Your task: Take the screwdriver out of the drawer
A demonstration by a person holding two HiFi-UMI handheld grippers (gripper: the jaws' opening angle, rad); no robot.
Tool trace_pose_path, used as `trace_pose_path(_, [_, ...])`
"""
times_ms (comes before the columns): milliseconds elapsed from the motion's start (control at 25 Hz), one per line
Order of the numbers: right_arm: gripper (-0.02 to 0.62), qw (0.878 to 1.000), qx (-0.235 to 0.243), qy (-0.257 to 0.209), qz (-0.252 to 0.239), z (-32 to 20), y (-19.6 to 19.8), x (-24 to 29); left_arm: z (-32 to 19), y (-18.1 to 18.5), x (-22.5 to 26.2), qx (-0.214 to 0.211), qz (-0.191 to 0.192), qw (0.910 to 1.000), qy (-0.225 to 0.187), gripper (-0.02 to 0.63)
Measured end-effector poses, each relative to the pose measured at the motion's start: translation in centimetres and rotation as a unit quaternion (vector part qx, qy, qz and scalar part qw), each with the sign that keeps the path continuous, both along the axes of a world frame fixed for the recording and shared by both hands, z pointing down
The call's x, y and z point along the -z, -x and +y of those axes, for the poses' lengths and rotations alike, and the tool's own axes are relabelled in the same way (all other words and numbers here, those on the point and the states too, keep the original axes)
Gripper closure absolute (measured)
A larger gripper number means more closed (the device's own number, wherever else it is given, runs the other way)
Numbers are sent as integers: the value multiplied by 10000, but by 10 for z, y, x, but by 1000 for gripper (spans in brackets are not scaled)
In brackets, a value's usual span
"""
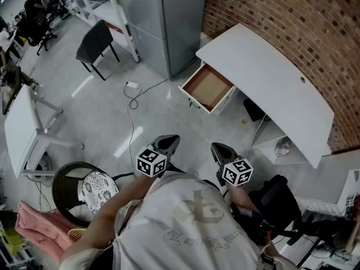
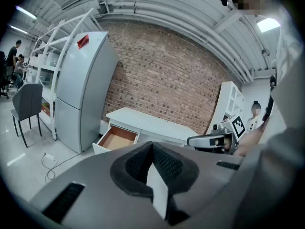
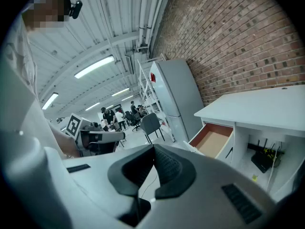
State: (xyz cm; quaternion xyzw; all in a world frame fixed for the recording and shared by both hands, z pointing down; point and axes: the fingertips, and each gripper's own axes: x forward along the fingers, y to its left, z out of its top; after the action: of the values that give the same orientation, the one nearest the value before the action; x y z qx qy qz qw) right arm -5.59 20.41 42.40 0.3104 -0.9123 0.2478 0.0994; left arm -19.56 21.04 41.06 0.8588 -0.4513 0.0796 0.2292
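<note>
The open drawer hangs under a white desk against the brick wall, and its brown floor shows. A small reddish spot lies at its near corner; I cannot make out a screwdriver. In the head view my left gripper and right gripper are held side by side at chest height, well short of the drawer, both pointing toward it. The left gripper is shut and empty, with the drawer far ahead. The right gripper also looks shut with nothing in it, and the drawer lies ahead to its right.
A tall grey fridge stands left of the desk, with a black chair further left. A cable and plug lie on the floor between me and the drawer. A patterned stool and another white table are at my left.
</note>
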Motion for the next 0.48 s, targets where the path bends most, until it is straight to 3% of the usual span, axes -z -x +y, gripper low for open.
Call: trace_pose_path(480, [572, 10000, -65, 28, -9, 11, -25, -2, -1, -37, -5, -290, -59, 9995, 88, 584])
